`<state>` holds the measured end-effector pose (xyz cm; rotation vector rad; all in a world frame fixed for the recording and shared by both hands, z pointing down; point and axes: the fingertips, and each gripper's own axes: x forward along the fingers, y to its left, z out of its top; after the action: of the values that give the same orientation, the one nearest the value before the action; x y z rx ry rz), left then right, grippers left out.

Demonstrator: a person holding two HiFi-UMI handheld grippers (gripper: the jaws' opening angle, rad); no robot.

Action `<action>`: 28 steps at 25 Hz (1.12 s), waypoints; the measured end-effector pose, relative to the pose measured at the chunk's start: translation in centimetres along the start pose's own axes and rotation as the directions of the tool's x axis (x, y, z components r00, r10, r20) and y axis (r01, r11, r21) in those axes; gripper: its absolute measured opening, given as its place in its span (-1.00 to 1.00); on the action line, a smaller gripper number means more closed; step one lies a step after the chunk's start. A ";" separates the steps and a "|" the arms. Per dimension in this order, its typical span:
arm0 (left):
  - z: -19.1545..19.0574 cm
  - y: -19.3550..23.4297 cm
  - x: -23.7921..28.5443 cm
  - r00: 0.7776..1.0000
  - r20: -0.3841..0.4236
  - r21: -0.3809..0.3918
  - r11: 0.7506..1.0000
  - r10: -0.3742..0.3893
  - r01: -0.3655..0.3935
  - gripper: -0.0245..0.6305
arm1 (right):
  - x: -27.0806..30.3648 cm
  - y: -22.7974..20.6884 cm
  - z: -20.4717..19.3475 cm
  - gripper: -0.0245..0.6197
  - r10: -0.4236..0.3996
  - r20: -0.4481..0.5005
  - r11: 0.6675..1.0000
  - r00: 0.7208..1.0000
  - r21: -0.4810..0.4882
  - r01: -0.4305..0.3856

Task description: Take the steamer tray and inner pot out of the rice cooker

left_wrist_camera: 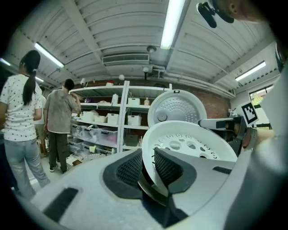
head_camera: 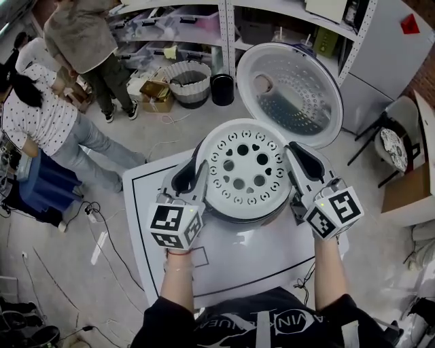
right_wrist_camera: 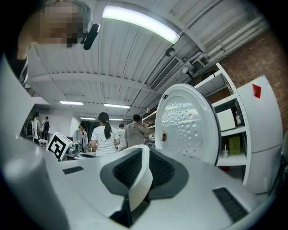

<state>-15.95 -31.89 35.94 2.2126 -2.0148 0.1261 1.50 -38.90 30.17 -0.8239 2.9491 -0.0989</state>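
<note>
The white steamer tray (head_camera: 245, 166), round and full of holes, sits in the mouth of the rice cooker (head_camera: 239, 216), whose lid (head_camera: 289, 81) stands open behind. My left gripper (head_camera: 192, 171) is shut on the tray's left rim; in the left gripper view the rim (left_wrist_camera: 148, 155) runs between the black pads, with a dark edge just under it. My right gripper (head_camera: 297, 158) is shut on the right rim, and in the right gripper view the white rim (right_wrist_camera: 140, 182) is pinched between its pads. The inner pot is hidden under the tray.
The cooker stands on a white table (head_camera: 224, 262) marked with a black line. Two people (head_camera: 47, 115) stand on the floor at the left by shelves (head_camera: 183, 17). A ribbed bin (head_camera: 189, 81), a black can (head_camera: 222, 88) and a chair (head_camera: 394, 139) lie beyond the table.
</note>
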 end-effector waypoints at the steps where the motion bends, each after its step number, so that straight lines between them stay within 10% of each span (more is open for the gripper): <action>1: 0.3 0.1 -0.2 1.000 0.011 0.001 1.000 0.004 -0.004 -0.67 | -0.2 0.0 0.0 -0.79 0.009 0.008 0.999 1.000 0.040 -0.009; 28: 5.9 1.8 -7.3 0.954 0.264 -0.152 0.983 0.145 -0.108 -0.78 | -1.1 4.8 2.8 -0.81 0.071 0.074 0.988 0.995 0.130 -0.080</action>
<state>-18.67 -25.86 29.00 2.1134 -2.2293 -0.3128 0.22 -34.34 27.02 -0.6832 2.8679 -0.2539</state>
